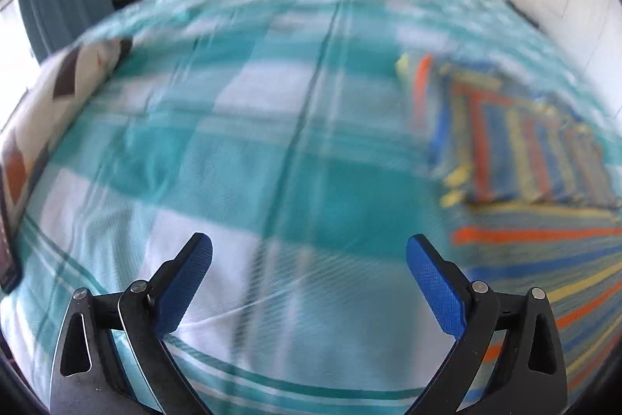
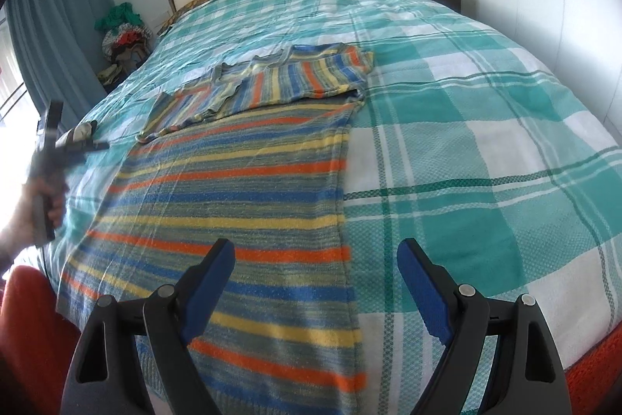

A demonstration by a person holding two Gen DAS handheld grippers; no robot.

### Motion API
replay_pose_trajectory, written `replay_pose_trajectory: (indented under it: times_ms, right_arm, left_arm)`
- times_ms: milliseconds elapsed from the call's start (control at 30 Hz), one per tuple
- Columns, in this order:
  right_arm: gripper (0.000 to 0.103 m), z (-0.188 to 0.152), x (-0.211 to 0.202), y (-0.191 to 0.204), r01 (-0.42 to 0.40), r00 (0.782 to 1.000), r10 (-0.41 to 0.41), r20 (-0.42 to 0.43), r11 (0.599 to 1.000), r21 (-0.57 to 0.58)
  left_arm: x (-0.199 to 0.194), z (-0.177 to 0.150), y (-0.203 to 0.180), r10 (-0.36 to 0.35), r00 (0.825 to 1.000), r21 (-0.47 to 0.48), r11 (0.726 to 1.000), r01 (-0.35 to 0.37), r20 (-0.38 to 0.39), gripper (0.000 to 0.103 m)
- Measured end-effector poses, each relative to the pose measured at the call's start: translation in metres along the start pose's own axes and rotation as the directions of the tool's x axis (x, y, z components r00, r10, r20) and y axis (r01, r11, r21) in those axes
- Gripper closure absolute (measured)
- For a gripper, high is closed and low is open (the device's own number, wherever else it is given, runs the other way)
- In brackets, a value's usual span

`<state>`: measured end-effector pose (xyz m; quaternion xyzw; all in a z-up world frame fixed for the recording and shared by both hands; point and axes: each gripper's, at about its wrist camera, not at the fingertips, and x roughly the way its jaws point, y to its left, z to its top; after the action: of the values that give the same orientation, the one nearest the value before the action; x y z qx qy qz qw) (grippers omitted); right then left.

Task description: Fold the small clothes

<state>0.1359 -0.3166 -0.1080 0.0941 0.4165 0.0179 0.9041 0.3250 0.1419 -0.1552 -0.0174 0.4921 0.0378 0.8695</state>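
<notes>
A striped shirt (image 2: pixel 233 189) in blue, orange and yellow lies flat on the bed, its upper part and sleeves folded in at the far end. My right gripper (image 2: pixel 315 251) hangs open above the shirt's near right edge, nothing between its fingers. My left gripper (image 1: pixel 309 244) is open over bare bedspread, with the blurred shirt (image 1: pixel 525 150) off to its right. In the right wrist view a person's hand (image 2: pixel 42 205) holds the left gripper's handle beyond the shirt's left edge.
A teal and white checked bedspread (image 2: pixel 466 142) covers the whole bed. A patterned pillow (image 1: pixel 74 76) lies at the bed's left edge. A pile of clothes (image 2: pixel 122 34) sits by the blue curtain (image 2: pixel 50 26). Red fabric (image 2: pixel 31 317) shows at the near left corner.
</notes>
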Motion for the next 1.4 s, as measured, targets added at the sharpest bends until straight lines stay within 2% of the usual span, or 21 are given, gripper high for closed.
replay_pose_trajectory:
  times_ms: [33, 100, 267, 433, 600, 833, 1100, 1400]
  right_arm:
    - [0.018, -0.001, -0.001, 0.000, 0.002, 1.000, -0.002, 0.002, 1.000, 0.004]
    - [0.018, -0.002, -0.003, -0.001, 0.010, 1.000, -0.010, 0.004, 1.000, 0.009]
    - [0.018, -0.003, -0.009, -0.005, 0.020, 1.000, -0.021, 0.019, 1.000, 0.019]
    - [0.018, -0.002, -0.012, -0.009, 0.017, 0.999, -0.018, 0.035, 0.999, 0.033]
    - [0.018, 0.001, -0.002, -0.008, 0.001, 1.000, -0.001, 0.017, 0.999, 0.037]
    - [0.018, 0.000, -0.011, -0.003, 0.005, 0.999, -0.006, 0.050, 1.000, 0.009]
    - [0.017, -0.002, -0.016, -0.013, 0.000, 0.999, -0.003, 0.054, 0.998, 0.062]
    - [0.018, -0.002, -0.018, -0.006, -0.016, 0.998, 0.014, 0.060, 1.000, 0.026]
  left_arm:
    - [0.018, -0.008, 0.006, -0.028, 0.999, 0.007, 1.000, 0.029, -0.046, 0.000]
    - [0.014, -0.019, 0.010, -0.072, 0.995, 0.002, 0.997, 0.072, 0.061, 0.000]
    - [0.018, -0.018, -0.005, -0.021, 0.998, 0.037, 0.999, 0.019, 0.052, 0.000]
    - [0.018, -0.016, -0.003, -0.031, 0.998, 0.030, 0.999, 0.029, 0.054, 0.000]
    - [0.011, -0.021, 0.003, -0.031, 0.998, 0.029, 0.999, 0.029, 0.055, 0.000]
    - [0.010, -0.022, 0.003, -0.031, 0.998, 0.027, 0.999, 0.030, 0.055, 0.000]
    - [0.010, -0.022, 0.003, -0.031, 0.998, 0.028, 0.999, 0.029, 0.056, 0.000]
    - [0.010, -0.022, 0.003, -0.031, 0.998, 0.028, 0.999, 0.029, 0.056, 0.000]
